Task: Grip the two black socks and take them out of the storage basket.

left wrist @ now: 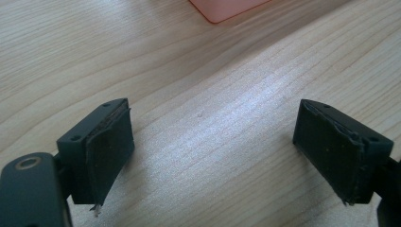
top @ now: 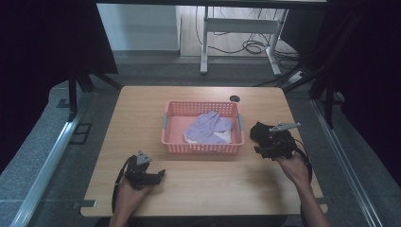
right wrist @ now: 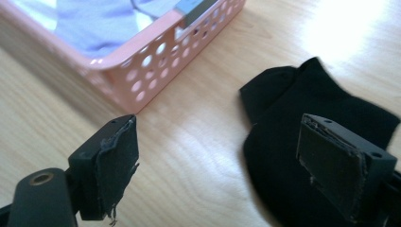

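Here is the right gripper [right wrist: 217, 165], jaws spread wide and nothing between them, hanging low over the edge of a black sock [right wrist: 312, 142] that lies flat on the wooden table [right wrist: 198, 142]. One jaw sits above the dark cloth, the other above bare wood, so the sock's near edge falls in the gap. From the high view, the sock [top: 261, 130] rests just to the right of the pink basket [top: 171, 138], near it but not touching, and the right gripper [top: 269, 147] is at its near side. Inside the basket a lilac cloth [top: 208, 126] is already heaped over something white. Over on the other side, the left gripper [top: 158, 176] rests near the front of the table, well apart from the sock; its own view shows its jaws [left wrist: 213, 156] gaping wide over plain wood, empty. This reads as the reach-and-grasp step: the sock looks next in line for the basket. What the move calls for, I'd say, is a little more descent so the jaws bracket a fold of cloth, a firm pinch, then a lift high enough to clear the basket's rim.
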Action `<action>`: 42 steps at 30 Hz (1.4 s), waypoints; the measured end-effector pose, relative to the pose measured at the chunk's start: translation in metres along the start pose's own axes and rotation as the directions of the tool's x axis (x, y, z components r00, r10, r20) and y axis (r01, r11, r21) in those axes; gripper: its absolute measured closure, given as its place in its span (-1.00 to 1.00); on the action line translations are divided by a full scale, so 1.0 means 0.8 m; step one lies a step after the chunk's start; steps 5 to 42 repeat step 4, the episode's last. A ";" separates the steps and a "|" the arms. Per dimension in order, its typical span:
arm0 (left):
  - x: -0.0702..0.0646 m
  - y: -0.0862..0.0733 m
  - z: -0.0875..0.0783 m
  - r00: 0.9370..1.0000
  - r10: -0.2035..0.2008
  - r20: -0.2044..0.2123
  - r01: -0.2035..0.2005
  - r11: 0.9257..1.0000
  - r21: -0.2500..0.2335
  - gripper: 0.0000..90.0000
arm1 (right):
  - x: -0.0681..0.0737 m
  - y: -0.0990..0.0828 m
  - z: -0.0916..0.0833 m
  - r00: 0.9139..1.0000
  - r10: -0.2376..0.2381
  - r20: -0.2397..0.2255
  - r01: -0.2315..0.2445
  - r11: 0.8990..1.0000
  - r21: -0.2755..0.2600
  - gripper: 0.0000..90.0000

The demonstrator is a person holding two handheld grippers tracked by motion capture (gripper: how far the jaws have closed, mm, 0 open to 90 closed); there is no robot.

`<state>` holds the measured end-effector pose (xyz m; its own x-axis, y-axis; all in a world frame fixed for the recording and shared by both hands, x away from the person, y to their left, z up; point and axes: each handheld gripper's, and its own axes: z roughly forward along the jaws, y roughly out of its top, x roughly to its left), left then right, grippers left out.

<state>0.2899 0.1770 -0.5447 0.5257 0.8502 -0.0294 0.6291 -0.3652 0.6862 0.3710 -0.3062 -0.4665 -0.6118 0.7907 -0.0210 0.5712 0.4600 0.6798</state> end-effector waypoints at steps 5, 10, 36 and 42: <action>0.000 0.000 0.000 1.000 0.000 -0.001 0.000 1.000 0.001 -0.71 | 0.007 -0.006 0.003 1.000 -0.008 -0.011 0.008 1.000 0.008 -0.71; 0.000 0.000 0.000 1.000 0.000 -0.001 0.000 1.000 0.001 -0.71 | 0.007 -0.006 0.003 1.000 -0.008 -0.011 0.008 1.000 0.008 -0.71; 0.000 0.000 0.000 1.000 0.000 -0.001 0.000 1.000 0.001 -0.71 | 0.007 -0.006 0.003 1.000 -0.008 -0.011 0.008 1.000 0.008 -0.71; 0.000 0.000 0.000 1.000 0.000 -0.001 0.000 1.000 0.001 -0.71 | 0.007 -0.006 0.003 1.000 -0.008 -0.011 0.008 1.000 0.008 -0.71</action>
